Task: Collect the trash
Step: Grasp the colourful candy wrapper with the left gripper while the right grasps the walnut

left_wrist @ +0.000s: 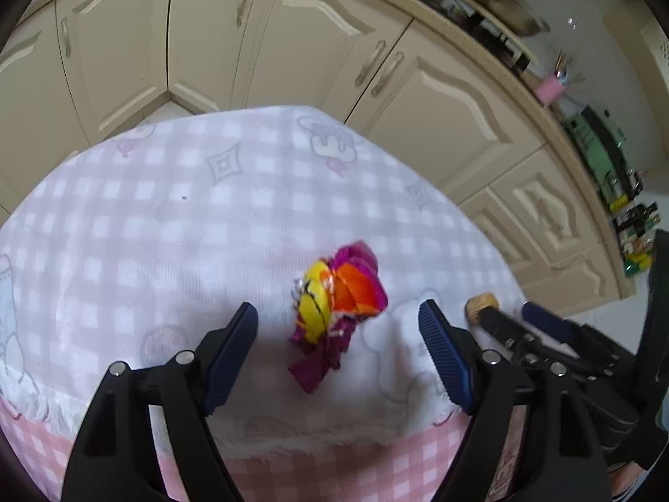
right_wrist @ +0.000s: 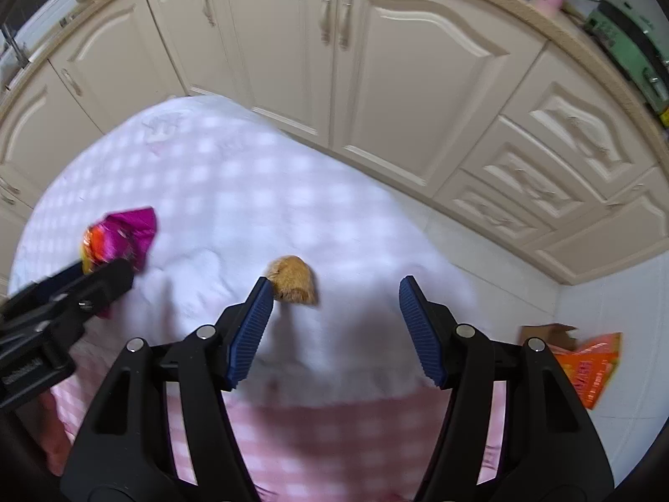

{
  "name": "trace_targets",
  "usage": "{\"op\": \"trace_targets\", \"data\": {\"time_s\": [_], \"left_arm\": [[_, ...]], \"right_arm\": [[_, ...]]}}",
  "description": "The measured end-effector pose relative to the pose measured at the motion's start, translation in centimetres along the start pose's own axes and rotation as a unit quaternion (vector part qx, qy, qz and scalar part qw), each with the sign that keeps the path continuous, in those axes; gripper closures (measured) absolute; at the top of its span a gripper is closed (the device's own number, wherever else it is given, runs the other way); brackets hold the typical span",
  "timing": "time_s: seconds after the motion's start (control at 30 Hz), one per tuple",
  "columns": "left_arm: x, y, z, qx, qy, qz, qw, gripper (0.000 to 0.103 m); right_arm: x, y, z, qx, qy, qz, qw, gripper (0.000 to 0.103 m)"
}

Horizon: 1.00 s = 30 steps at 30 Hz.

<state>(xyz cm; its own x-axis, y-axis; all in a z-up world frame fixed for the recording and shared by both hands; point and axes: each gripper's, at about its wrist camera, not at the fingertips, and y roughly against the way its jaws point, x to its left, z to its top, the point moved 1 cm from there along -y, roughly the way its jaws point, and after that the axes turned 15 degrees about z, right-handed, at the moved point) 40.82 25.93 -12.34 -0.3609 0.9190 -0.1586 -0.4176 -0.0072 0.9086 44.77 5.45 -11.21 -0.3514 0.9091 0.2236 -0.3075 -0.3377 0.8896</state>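
Magenta crumpled wrapper is seen between the wide-open, empty left tongs; a brown crumb lies just ahead of the open, empty right tongs.

Two scraps on the cloth-covered table, one before each pair of tongs

A crumpled wrapper lies on the table, between and just beyond the tips of the left tongs, which stand spread and clear of it. To its right lies a small crumpled wad, just beside the left tip of the right tongs, whose jaws are also apart. The left tongs stand left of the right ones. Cabinets run behind the table. A box sits on the floor, right of the table.
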Motion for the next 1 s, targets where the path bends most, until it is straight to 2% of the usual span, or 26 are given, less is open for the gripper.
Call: {"op": "trace_targets", "data": {"time_s": [0.03, 0.1, 0.13, 0.17, 0.2, 0.27, 0.37, 0.6, 0.8, 1.0], "left_arm": [[0.2, -0.1, 0.1, -0.006, 0.004, -0.003, 1.0, 0.025], [0.2, -0.1, 0.1, -0.018, 0.003, -0.005, 0.9998, 0.026], [0.1, -0.1, 0.1, -0.023, 0.0, -0.004, 0.9997, 0.035], [-0.1, -0.3, 0.1, -0.031, -0.007, 0.007, 0.9995, 0.045], [-0.4, -0.4, 0.1, -0.038, -0.018, 0.025, 0.9988, 0.063], [-0.7, -0.3, 0.1, -0.04, -0.021, 0.023, 0.9987, 0.064], [-1.2, 0.1, 0.0, -0.038, -0.023, 0.021, 0.9988, 0.066], [-4.9, 1.4, -1.5, -0.053, -0.074, 0.02, 0.9956, 0.066], [-9.1, 3.1, -4.2, -0.073, -0.132, 0.026, 0.9882, 0.066], [-13.5, 5.2, -7.8, -0.085, -0.184, 0.01, 0.9792, 0.066]], "right_arm": [[0.3, -0.3, 0.1, 0.002, 0.002, -0.001, 1.0, 0.043], [1.0, -1.2, 0.2, 0.014, 0.011, -0.002, 1.0, 0.063], [1.1, -1.7, 0.1, 0.022, 0.013, 0.001, 1.0, 0.074], [1.3, -1.6, 0.1, 0.012, 0.017, -0.003, 1.0, 0.075], [1.3, -1.5, 0.1, 0.012, 0.018, -0.005, 1.0, 0.077], [1.1, -1.3, 0.0, 0.01, 0.009, 0.003, 1.0, 0.084], [0.3, -0.4, -0.5, 0.003, 0.005, -0.004, 1.0, 0.084], [-4.1, 3.0, -2.8, -0.024, -0.034, -0.017, 0.999, 0.084], [-9.9, 5.9, -6.2, -0.038, -0.09, -0.032, 0.995, 0.084], [-15.2, 8.4, -10.4, -0.047, -0.141, -0.05, 0.988, 0.084]]}}
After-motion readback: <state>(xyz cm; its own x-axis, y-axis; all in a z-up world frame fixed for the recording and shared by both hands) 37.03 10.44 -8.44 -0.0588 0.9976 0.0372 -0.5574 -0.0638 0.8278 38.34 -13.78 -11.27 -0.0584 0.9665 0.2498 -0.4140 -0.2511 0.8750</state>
